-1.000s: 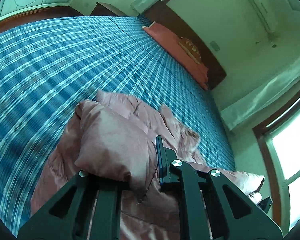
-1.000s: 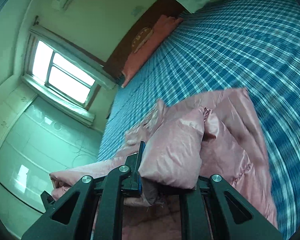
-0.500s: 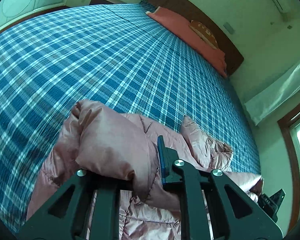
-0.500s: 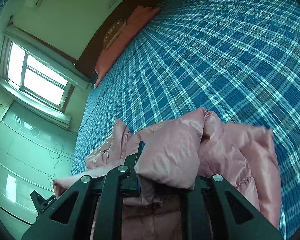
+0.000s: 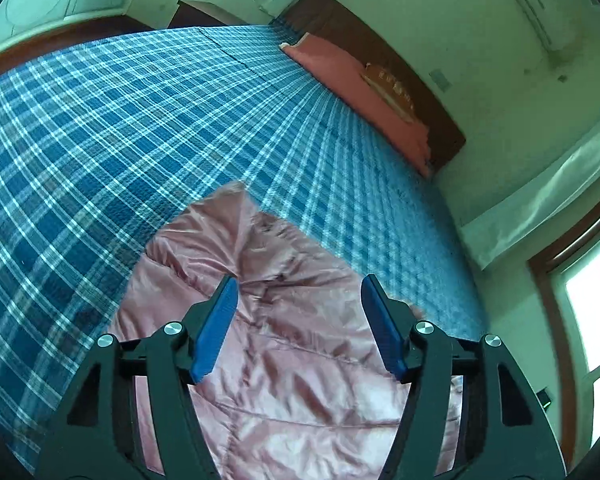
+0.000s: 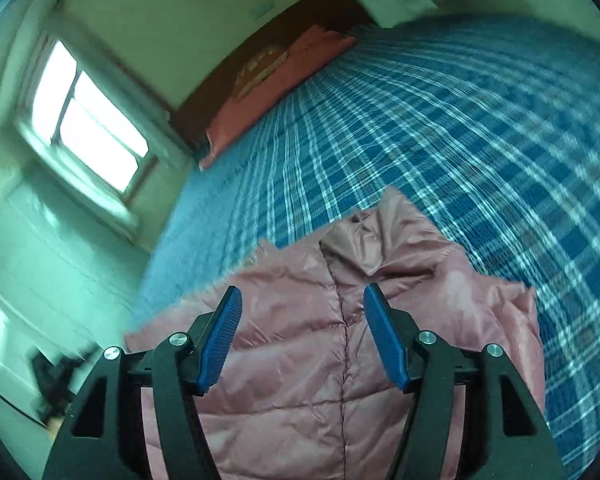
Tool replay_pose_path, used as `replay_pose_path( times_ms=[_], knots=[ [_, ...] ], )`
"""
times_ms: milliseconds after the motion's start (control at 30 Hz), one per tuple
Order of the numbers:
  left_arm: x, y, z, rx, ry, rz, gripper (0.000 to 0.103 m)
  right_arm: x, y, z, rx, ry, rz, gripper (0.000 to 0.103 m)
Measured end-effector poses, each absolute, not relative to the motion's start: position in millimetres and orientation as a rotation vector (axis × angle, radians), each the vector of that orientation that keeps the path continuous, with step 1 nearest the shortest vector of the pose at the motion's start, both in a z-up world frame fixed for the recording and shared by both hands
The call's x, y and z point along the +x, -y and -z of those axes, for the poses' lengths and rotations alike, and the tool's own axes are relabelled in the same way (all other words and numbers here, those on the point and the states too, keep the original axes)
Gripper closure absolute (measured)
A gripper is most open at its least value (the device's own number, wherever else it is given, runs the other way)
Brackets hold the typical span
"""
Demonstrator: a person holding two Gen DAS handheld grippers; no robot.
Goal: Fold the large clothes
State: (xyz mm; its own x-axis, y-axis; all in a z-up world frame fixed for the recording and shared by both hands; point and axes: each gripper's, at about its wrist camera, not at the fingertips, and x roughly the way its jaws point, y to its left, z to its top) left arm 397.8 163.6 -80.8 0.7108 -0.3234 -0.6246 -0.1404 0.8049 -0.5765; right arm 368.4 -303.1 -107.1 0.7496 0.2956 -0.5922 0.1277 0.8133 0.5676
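Across the lower middle of both wrist views, on the bed: pink quilted jacket [image 5: 292, 360], spread flat over blue checked cover [image 5: 120, 152], shiny fabric creased, stitched seams crossing it. Seen from the right wrist, same jacket [image 6: 300, 360] with a dark seam down its middle and a folded flap, perhaps collar or hood, at its upper edge near frame centre; cannot tell which. Cover [image 6: 460, 140] blurred on that side.

Just above the jacket, at bottom centre of the left wrist view: left gripper [image 5: 298, 284], jaws standing apart, having just been opening, blue pads bare, nothing between them, fabric lying loose below. At bottom centre of the right wrist view: right gripper [image 6: 302, 294], likewise parted after just opening, nothing pinched, jacket seam visible through the gap.

Farther out, along the far edge of the bed: long red pillow [image 5: 360, 92] against dark wooden headboard [image 5: 420, 96], running toward upper right in the left view; same pillow [image 6: 276, 92] toward upper left in the right view. Beyond, pale walls, bright window [image 6: 88, 120] at left of the right view, another strip of window [image 5: 592, 300] at the right edge of the left view, air conditioner [image 5: 532, 4] high at upper right. Dark blurred object [image 6: 60, 376] at lower left of the right view, unidentifiable.
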Motion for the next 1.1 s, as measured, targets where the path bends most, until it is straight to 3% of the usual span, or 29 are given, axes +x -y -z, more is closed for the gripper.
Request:
replay_pose_path(
  times_ms=[267, 367, 567, 767, 1033, 1100],
  knots=[
    [433.6, -156.0, 114.1, -0.433, -0.829, -0.054, 0.040, 430.9, 231.0, 116.6, 0.254, -0.859, -0.084, 0.040],
    [446.4, -153.1, 141.3, -0.359, -0.906, -0.104, 0.039, 443.7, 226.5, 150.0, 0.273, -0.955, -0.080, 0.040],
    [443.5, -165.0, 125.3, -0.406, -0.855, -0.062, 0.040, 432.9, 248.6, 128.5, 0.325, -0.895, -0.059, 0.040],
    [455.1, -170.2, 146.0, -0.433, -0.926, -0.077, 0.039, 440.9, 270.3, 144.2, 0.333, -0.957, 0.011, 0.040],
    [372.1, -201.0, 114.6, -0.614, -0.852, -0.024, 0.033, 331.6, 287.1, 98.1, 0.408, -0.868, 0.011, 0.040],
    [331.9, -212.5, 115.1, -0.673, -0.826, -0.044, 0.032, 292.6, 300.4, 95.7, 0.454, -0.840, 0.035, 0.035]
  ],
)
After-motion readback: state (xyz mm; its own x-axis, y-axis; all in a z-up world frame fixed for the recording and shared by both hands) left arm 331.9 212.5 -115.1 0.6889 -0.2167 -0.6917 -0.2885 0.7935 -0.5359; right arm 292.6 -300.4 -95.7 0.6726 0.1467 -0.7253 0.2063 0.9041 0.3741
